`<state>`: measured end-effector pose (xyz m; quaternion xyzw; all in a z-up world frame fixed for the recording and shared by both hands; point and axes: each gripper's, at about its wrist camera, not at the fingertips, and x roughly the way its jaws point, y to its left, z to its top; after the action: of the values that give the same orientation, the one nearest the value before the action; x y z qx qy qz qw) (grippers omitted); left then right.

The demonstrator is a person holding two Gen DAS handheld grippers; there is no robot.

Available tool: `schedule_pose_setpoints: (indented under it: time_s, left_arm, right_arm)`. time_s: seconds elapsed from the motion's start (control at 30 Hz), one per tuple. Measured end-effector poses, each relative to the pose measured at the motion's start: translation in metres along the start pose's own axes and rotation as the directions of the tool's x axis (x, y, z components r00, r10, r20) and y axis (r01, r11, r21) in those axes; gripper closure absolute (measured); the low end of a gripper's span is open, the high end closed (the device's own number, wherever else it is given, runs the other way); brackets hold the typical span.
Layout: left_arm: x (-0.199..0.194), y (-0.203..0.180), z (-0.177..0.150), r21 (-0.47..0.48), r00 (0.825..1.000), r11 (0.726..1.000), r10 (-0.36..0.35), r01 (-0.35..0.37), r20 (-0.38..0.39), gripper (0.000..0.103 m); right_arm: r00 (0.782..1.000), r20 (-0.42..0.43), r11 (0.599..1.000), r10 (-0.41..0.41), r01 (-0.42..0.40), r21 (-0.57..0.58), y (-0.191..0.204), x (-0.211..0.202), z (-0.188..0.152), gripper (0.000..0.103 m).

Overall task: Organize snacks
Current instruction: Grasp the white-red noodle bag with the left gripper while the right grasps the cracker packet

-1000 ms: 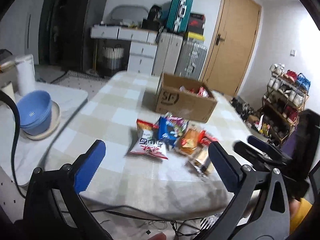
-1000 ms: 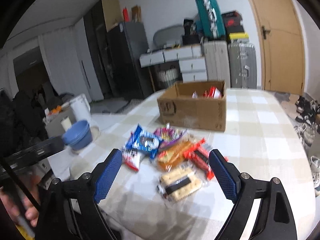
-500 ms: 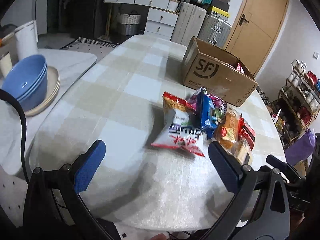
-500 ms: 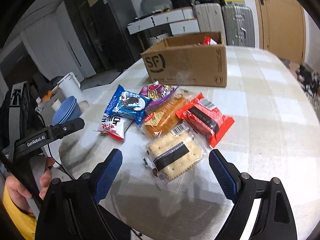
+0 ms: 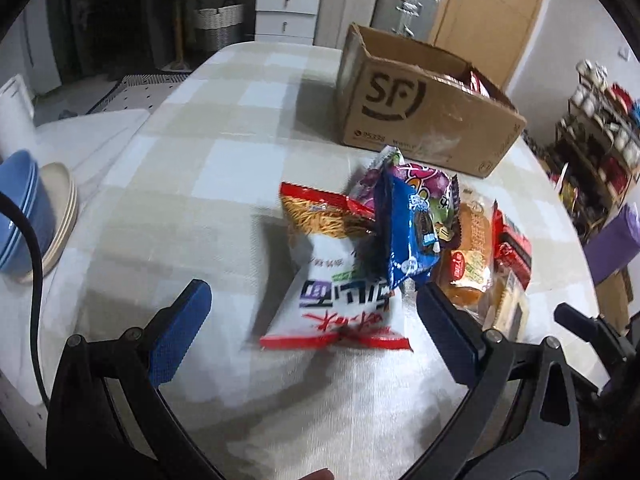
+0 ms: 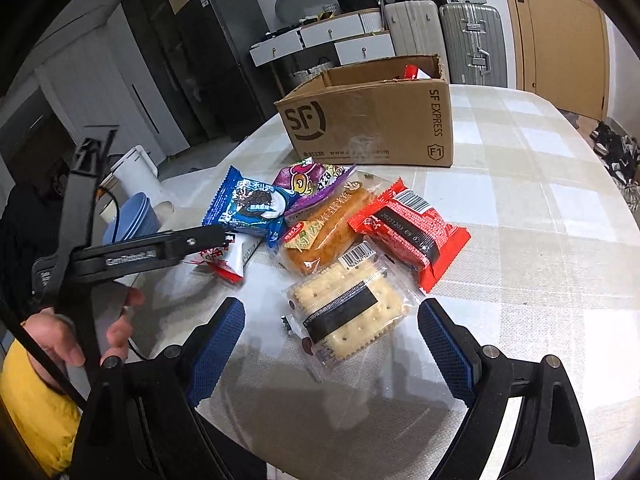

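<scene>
A pale checked tablecloth [image 5: 240, 128] covers the rounded table, and beyond its far end stand white drawer units [image 5: 286, 10], a woven laundry basket [image 5: 218, 26] and grey hard-shell suitcases [image 6: 470, 46] against a light wall. A plain wooden door with a dark lever handle [image 6: 560, 28] fills the right corner, with a cluttered open shoe rack [image 5: 600, 148] beside it; tall dark cabinets [image 6: 216, 64] line the left side, near a lower white side table [image 5: 88, 148]

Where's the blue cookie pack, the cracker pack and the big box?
blue cookie pack [image 6: 250, 208]: right wrist view, front middle.
cracker pack [image 6: 346, 312]: right wrist view, dark band.
box [image 6: 360, 120]: right wrist view, front wall.
</scene>
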<state>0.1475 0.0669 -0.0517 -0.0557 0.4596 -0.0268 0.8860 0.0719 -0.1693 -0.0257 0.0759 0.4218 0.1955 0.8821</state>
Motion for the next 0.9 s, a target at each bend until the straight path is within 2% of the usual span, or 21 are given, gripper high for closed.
schedule_pose_setpoints:
  time_s: [0.17, 0.33, 0.43, 0.5, 0.57, 0.8, 0.9]
  left_arm:
    - [0.028, -0.010, 0.010, 0.054, 0.998, 0.998, 0.047, -0.044, -0.041, 0.001]
    - [0.043, -0.011, 0.017, 0.092, 0.997, 0.995, 0.042, -0.035, -0.067, 0.001]
    - [0.047, -0.011, 0.017, 0.102, 0.997, 0.995, 0.016, -0.008, -0.081, 0.009]
    - [0.048, -0.009, 0.018, 0.092, 0.996, 0.996, 0.002, 0.007, -0.091, 0.028]
    - [0.051, -0.005, 0.020, 0.080, 0.994, 0.997, -0.001, 0.010, -0.106, 0.036]
    - [0.045, 0.004, 0.020, 0.081, 0.995, 0.996, -0.021, 0.029, -0.100, 0.054]
    - [0.037, 0.013, 0.018, 0.047, 0.996, 0.999, -0.023, 0.027, -0.091, 0.056]
  right_arm:
    - [1.000, -0.015, 1.000, -0.007, 0.008, 0.025, -0.006, 0.007, 0.002, 0.013]
    - [0.999, -0.046, 0.998, -0.017, 0.020, 0.064, -0.014, 0.016, 0.001, 0.013]
    - [0.998, -0.065, 0.997, -0.024, 0.028, 0.066, -0.014, 0.022, -0.001, 0.013]
    - [0.997, -0.073, 0.998, -0.026, 0.031, 0.061, -0.013, 0.024, -0.001, 0.013]
    - [0.997, -0.075, 0.998, -0.022, 0.027, 0.056, -0.012, 0.025, -0.002, 0.013]
    - [0.998, -0.063, 0.998, -0.026, 0.029, 0.051, -0.013, 0.023, -0.002, 0.013]
    - [0.998, -0.066, 0.997, -0.013, 0.018, 0.073, -0.016, 0.023, -0.002, 0.013]
